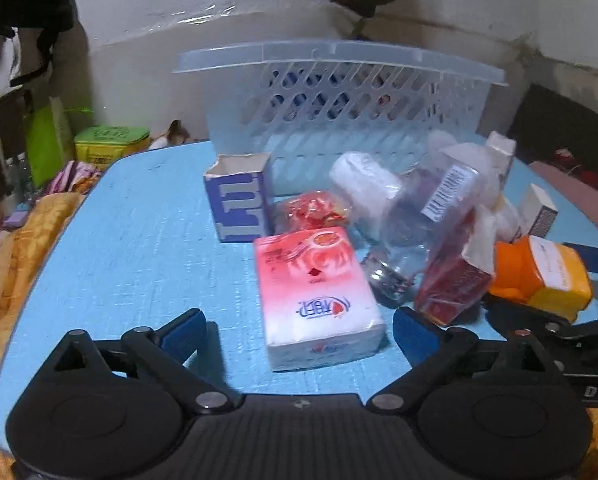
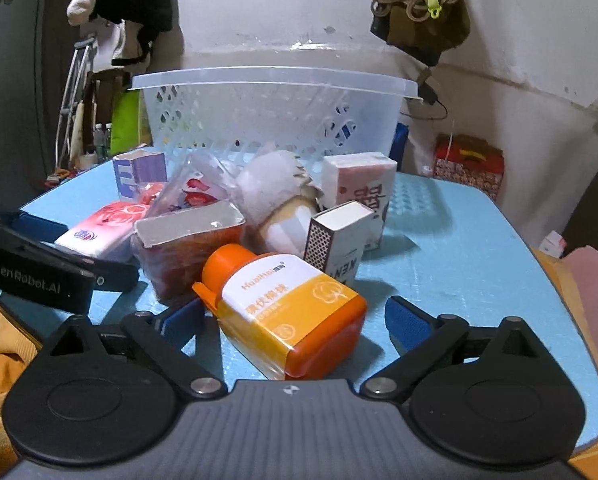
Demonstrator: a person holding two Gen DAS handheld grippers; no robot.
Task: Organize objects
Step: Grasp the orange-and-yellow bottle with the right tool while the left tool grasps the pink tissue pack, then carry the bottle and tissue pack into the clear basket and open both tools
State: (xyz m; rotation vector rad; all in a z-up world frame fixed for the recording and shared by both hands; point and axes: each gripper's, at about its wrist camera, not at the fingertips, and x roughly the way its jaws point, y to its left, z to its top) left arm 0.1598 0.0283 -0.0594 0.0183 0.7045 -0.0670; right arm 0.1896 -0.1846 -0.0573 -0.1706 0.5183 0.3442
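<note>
Both grippers open, each straddling a pick, nothing pinched yet.
Left gripper [image 1: 299, 330] around pink tissue pack [image 1: 319, 296]: light, squashy, grab long sides. Right gripper [image 2: 295, 320] around orange bottle [image 2: 287, 312]: rigid, slick, clamp mid-body.

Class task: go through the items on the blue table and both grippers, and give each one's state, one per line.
left gripper: open, pink tissue pack between its fingers, not gripped
right gripper: open, orange bottle between its fingers
pink tissue pack: lying flat
orange bottle: on its side, capped
purple box: upright, top open
basket: upright
</note>
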